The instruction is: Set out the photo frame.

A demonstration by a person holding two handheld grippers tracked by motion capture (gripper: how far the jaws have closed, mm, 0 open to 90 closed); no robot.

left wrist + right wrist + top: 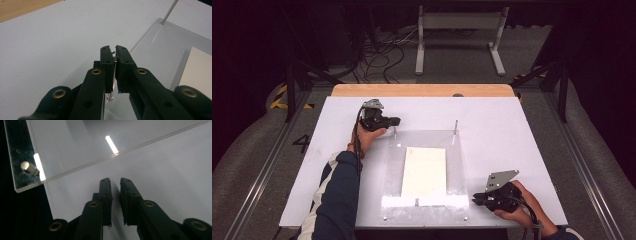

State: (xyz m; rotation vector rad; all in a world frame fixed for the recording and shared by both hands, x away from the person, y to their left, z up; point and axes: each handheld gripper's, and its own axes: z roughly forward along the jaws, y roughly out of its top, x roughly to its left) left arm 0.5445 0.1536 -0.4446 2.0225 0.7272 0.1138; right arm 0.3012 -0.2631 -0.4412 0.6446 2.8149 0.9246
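Pinching a thin pin [113, 82], left tongs [393, 121] level

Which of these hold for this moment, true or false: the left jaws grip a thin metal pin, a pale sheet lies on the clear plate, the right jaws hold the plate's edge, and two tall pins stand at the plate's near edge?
1. The left gripper has its jaws shut on a thin metal pin. True.
2. A pale sheet lies on the clear plate. True.
3. The right gripper holds the plate's edge. False: its jaws are nearly closed with nothing between them, beside the plate over the white table.
4. Two tall pins stand at the plate's near edge. False: the second tall pin stands at the far edge.
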